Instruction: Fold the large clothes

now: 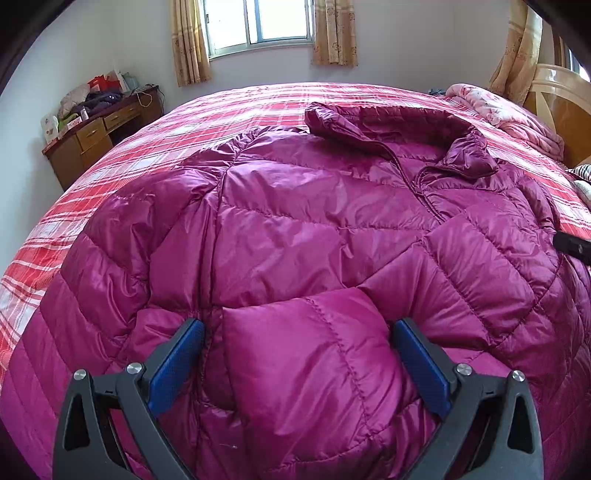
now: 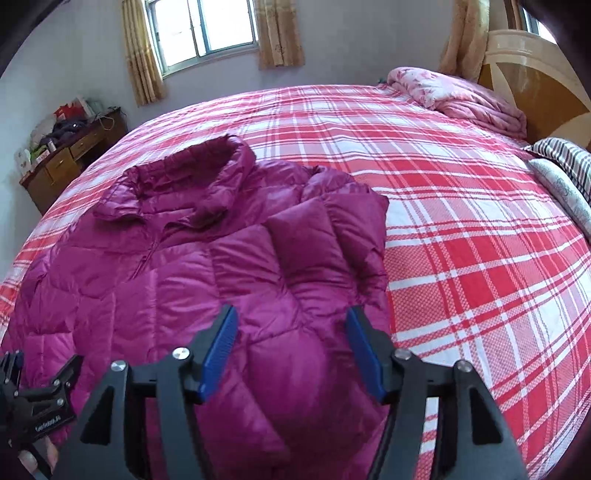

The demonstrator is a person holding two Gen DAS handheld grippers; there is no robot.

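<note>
A large magenta quilted down jacket [image 1: 314,221] lies front-up on the red plaid bed [image 1: 258,107], collar toward the far side. My left gripper [image 1: 297,328] is open, its blue pads on either side of a puffed fold of the jacket near its hem. In the right wrist view the jacket [image 2: 177,266] covers the bed's left half, with a sleeve folded over its right side [image 2: 332,236]. My right gripper [image 2: 291,317] is open, with jacket fabric between its pads. The left gripper's body shows at the lower left of that view [image 2: 33,406].
A pink floral quilt [image 2: 458,96] is bunched at the far right by the wooden headboard [image 2: 543,88]. A striped pillow [image 2: 565,158] lies at the right edge. A wooden desk [image 1: 99,136] with clutter stands at the far left, under a curtained window [image 1: 258,26].
</note>
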